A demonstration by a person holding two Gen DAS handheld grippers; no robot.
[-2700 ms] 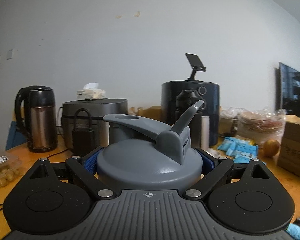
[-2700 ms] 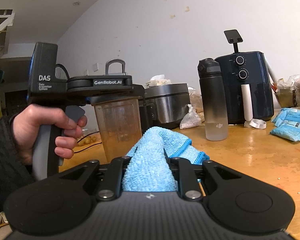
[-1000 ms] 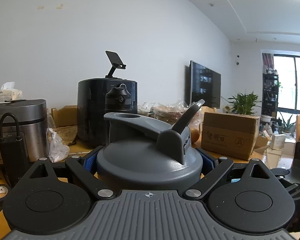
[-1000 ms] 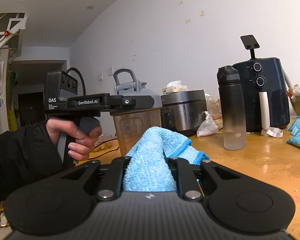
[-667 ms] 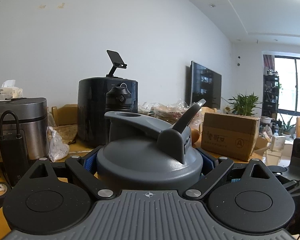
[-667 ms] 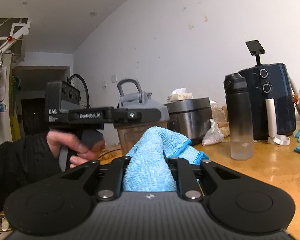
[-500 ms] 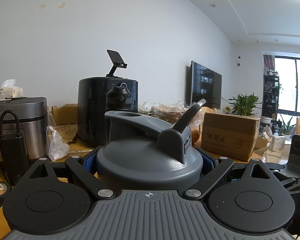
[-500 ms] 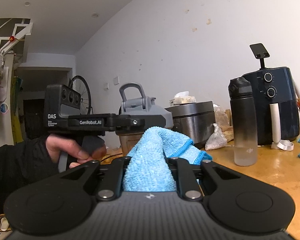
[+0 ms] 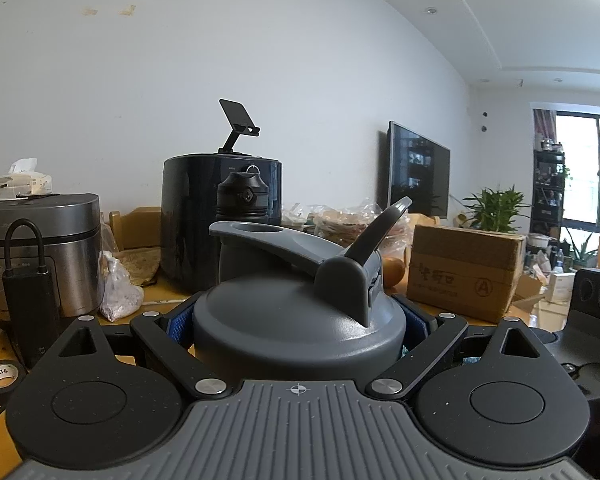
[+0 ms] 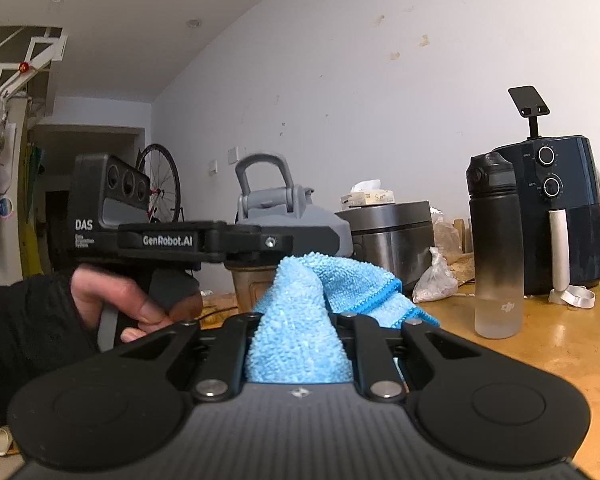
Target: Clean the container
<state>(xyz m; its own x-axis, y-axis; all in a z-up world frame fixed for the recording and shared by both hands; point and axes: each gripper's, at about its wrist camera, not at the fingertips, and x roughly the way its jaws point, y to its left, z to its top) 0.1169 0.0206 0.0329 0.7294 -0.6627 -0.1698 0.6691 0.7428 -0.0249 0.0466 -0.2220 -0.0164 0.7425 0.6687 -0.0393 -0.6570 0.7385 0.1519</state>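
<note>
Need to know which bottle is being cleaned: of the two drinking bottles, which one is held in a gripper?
The shaker bottle with the grey lid, clamped by the left gripper. The black-capped water bottle stands free on the table.

Grey plastic domed lid (image 9: 296, 328); light blue microfibre cloth (image 10: 300, 344), darker blue hem; dark navy air fryer (image 10: 560, 216), white handle; black-to-frosted gradient bottle (image 10: 496, 256).

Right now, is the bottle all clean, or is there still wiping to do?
Both tools are ready. The left gripper is clamped on the grey-lidded container, and the right gripper has the blue cloth pinched in its jaws. The cloth sits right in front of the container; whether they touch is unclear. The cloudy brownish wall under the lid still looks dirty, so the wiping itself seems left.
</note>
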